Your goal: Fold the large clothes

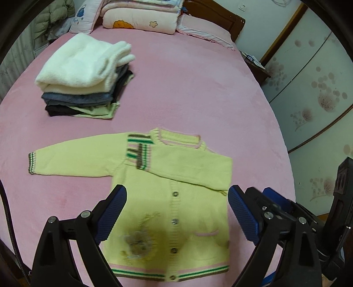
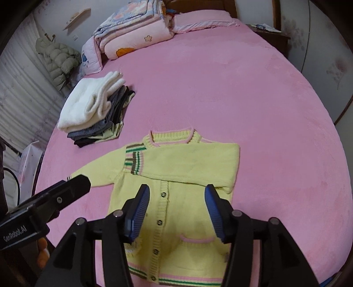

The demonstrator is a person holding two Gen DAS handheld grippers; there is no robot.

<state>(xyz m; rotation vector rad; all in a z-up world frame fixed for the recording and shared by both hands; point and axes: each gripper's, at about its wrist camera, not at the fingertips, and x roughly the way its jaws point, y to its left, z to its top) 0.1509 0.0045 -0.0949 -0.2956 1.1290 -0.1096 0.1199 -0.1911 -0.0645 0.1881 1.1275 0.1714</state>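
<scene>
Cardigan in pale yellow knit lies flat on the pink bed right below your fingers, buttoned front up, with one sleeve folded across the chest and the other stretched out sideways toward its striped cuff. Your left gripper hovers above it with its blue-padded fingers spread wide and nothing between them; they touch no cloth. Your right gripper hangs over the button row and the pink-trimmed pocket, its fingers parted about halfway and likewise released, gripping nothing. In the right wrist view the black body of your left tool shows at the lower left, with a bit of your hand beneath it.

Farther up the bed, to the left of the cardigan and well apart from it, sits a stack of folded clothes: a fluffy white piece on top, grey and black layers under it, a light green one at the bottom. At the head of the bed, folded quilts and a pillow are piled against a dark wooden headboard. A padded coat hangs by the wall on the left. On the right stand pale wardrobe doors with a flower print, and a small wooden bedside stand carries some papers.
</scene>
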